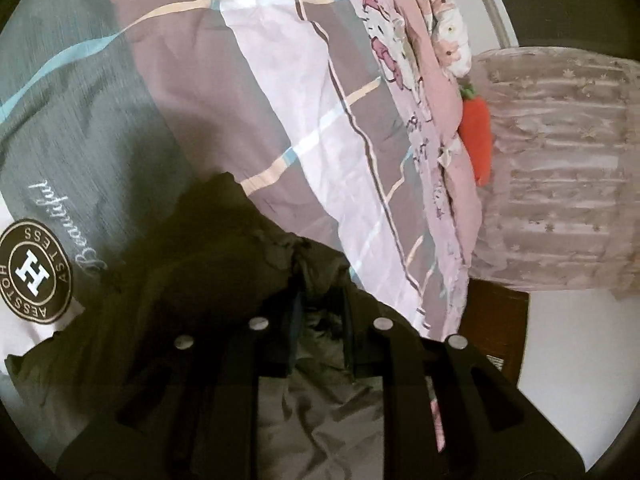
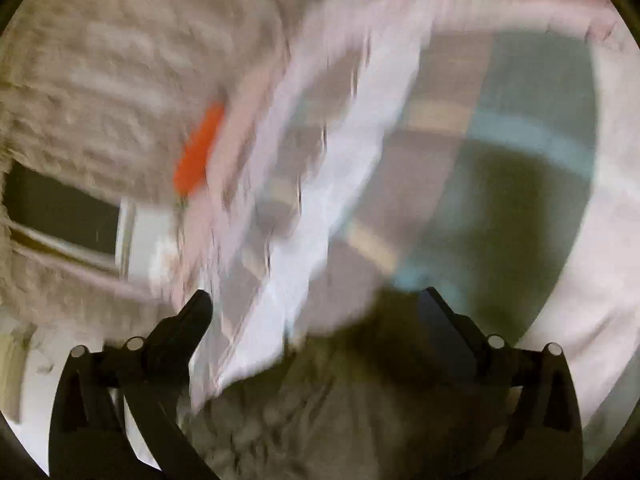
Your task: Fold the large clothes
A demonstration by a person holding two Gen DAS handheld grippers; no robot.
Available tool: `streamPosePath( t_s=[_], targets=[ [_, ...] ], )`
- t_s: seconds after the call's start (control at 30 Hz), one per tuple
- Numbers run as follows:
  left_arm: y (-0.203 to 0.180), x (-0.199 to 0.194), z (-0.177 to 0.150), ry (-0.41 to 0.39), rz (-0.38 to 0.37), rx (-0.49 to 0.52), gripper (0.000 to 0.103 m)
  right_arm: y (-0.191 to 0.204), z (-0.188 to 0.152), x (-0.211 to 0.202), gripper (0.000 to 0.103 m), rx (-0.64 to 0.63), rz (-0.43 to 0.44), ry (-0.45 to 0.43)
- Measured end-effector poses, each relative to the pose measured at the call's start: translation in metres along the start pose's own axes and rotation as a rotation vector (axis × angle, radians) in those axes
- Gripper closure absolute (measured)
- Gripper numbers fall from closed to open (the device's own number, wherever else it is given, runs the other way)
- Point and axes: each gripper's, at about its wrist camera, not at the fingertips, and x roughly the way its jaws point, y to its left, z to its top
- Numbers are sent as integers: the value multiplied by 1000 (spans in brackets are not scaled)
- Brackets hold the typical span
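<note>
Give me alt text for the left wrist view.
The left gripper is shut on a bunched fold of a dark garment lying on a bed. Beyond it spreads a striped bedsheet, with an orange carrot-shaped toy at its far edge.

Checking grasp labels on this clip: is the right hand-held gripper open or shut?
Open. In the right wrist view the right hand-held gripper has its fingers spread far apart, with nothing clamped; the dark garment lies below them.

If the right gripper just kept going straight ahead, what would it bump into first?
Probably the dark olive crumpled garment lying between the wide-open right gripper fingers, then the striped grey, pink and white bedsheet beyond. The right wrist view is badly blurred, so depth is uncertain.
</note>
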Motion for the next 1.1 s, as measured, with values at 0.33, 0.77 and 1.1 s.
streamPosePath(
  t_s=[0.33,0.77,1.1],
  targets=[
    [-35,-54,-2,-116,-96,56,82,133,-206,45,35,-835,-185,554],
    [-116,34,-208,37,386,842,70,121,-231,121,33,-880,-413,357],
    [-87,75,-174,54,520,863,64,139,-266,32,40,-897,-394,256]
  ],
)
